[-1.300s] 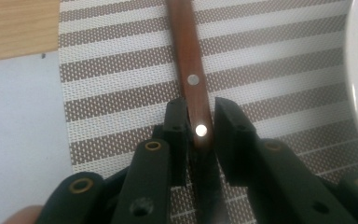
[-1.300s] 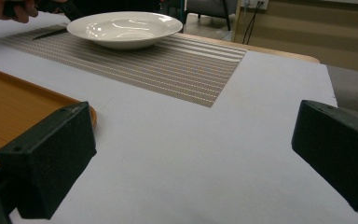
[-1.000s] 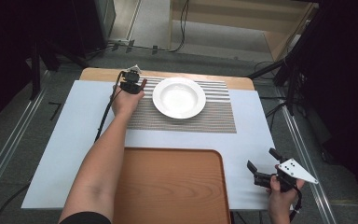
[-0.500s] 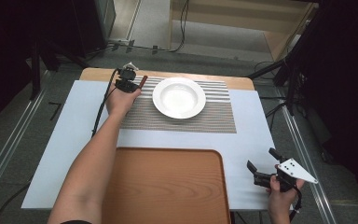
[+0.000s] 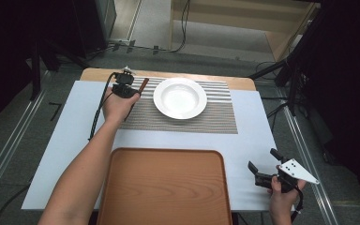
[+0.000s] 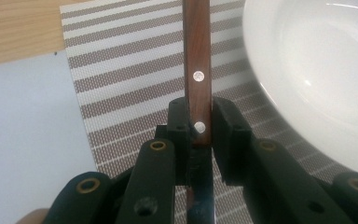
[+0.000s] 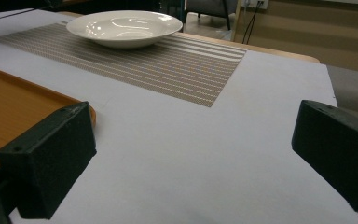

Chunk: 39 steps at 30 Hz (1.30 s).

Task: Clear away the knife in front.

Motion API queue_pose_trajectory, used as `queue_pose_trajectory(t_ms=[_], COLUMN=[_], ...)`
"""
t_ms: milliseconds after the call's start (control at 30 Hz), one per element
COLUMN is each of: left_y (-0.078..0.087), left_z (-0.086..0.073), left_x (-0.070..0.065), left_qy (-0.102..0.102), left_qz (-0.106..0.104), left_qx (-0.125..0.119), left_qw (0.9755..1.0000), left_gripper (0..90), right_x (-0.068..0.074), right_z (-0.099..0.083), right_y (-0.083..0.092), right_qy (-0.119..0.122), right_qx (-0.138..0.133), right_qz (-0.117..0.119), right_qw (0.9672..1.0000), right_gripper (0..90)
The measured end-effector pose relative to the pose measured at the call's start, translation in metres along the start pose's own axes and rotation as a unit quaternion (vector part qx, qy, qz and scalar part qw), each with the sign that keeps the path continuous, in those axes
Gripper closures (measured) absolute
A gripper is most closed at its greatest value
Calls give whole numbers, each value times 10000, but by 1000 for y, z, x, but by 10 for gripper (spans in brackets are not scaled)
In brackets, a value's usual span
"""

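The left hand-held gripper (image 6: 199, 128) is clamped on a brown wooden handle (image 6: 198, 70) with two metal rivets; the utensil's working end is hidden beneath the jaws, so its type cannot be determined. The handle lies over the striped placemat (image 6: 121, 79), just beside the white bowl (image 6: 317, 70). The right hand-held gripper (image 7: 191, 154) stands wide apart and empty above the counter (image 7: 223, 154), near the wooden tray (image 7: 18, 107).

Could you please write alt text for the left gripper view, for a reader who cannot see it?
The left gripper is shut on a brown wooden utensil handle with two metal rivets, held over a striped placemat. A white bowl sits on the mat just to its right.
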<state>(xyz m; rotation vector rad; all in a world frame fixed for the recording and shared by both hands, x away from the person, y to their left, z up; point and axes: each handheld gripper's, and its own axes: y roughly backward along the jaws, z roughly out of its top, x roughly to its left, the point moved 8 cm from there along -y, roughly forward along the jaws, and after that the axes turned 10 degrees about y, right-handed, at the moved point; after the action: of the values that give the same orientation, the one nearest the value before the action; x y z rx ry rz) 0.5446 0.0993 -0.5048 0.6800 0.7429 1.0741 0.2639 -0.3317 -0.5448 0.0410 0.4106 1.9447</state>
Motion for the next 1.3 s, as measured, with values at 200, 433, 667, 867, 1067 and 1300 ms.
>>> queue_pose_trajectory(t_ms=[200,433,667,867,1067,1300], left_y=[10,19,30,40,49,62], left_z=[-11,-22,-33,-47,-62,-78], left_x=[-2,-6,-9,-17,-26,-36], left_qy=[-64,-144,-284,-414,-480,-616], left_qz=[-36,-122,-171,-272,-408,-559], left_qx=[-29,-66,-167,-170,-173,-190], left_qw=[10000,9998,9993,9986,9979,9964], left_gripper=[769,769,769,769,769,769], right_x=[0,0,0,-1,-1,-1], right_z=[0,0,0,0,0,0], right_y=[0,-1,-1,0,0,0], right_qy=[15,27,22,8,4,8], right_qx=[-1,8,1,4,2,16], right_qz=[3,-3,-7,-7,-6,-11], right_qw=[10000,10000,10000,10000,10000,10000], right_gripper=[0,0,0,0,0,0])
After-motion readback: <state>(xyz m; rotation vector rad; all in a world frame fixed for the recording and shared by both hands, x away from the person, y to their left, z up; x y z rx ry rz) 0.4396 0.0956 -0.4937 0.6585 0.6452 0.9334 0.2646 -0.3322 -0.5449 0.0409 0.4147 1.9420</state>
